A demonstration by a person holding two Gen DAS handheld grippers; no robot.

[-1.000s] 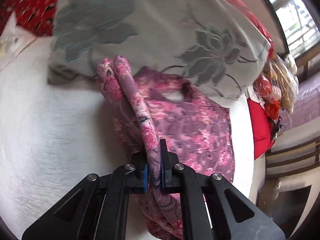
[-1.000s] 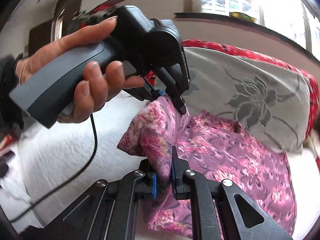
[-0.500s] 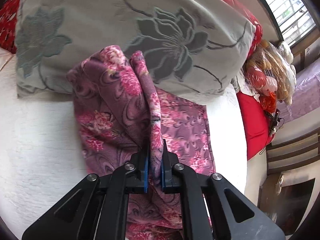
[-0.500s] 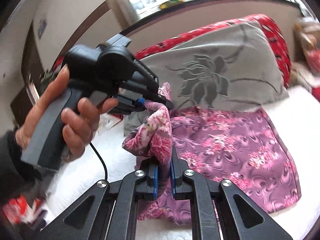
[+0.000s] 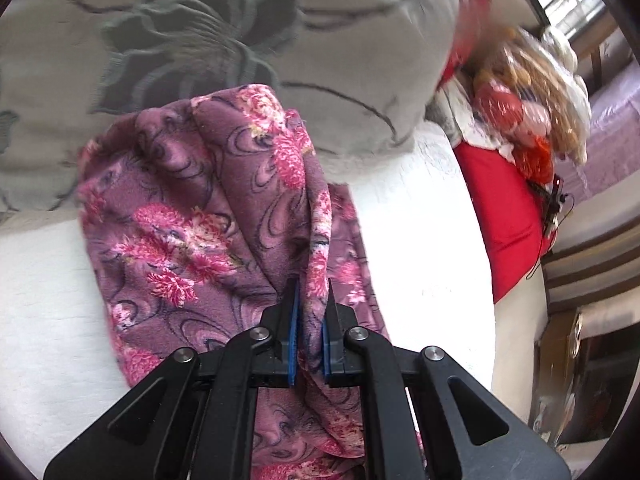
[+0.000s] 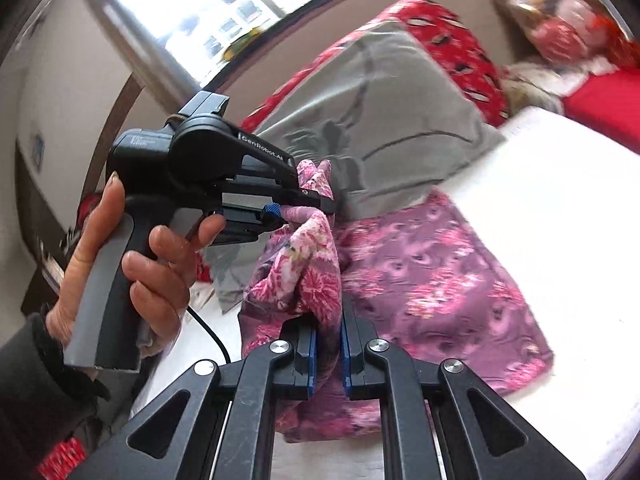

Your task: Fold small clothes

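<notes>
The purple floral garment (image 5: 188, 216) is being pinched at two points, one bunched fold running between the blue pads of the left gripper (image 5: 309, 312) and another between those of the right gripper (image 6: 327, 332). Both pairs of jaws are sitting nearly closed, with only the thickness of cloth keeping them apart. From the right wrist view, the left gripper (image 6: 296, 210) is showing above and to the left, gripped by the person's left hand (image 6: 136, 264), its tips biting a raised corner of the same garment (image 6: 432, 276). The held edge is lifting off the bed in gathered ridges, while the rest is lying spread flat on the white quilted cover (image 6: 560, 200), trailing toward the right. The fabric is looking soft and fleecy, mauve with pink blossoms and dark swirls. Behind it a grey pillow (image 5: 248, 36) with a darker flower pattern is leaning, touching the garment's far edge; a red patterned cushion (image 6: 452, 48) is sitting behind that
</notes>
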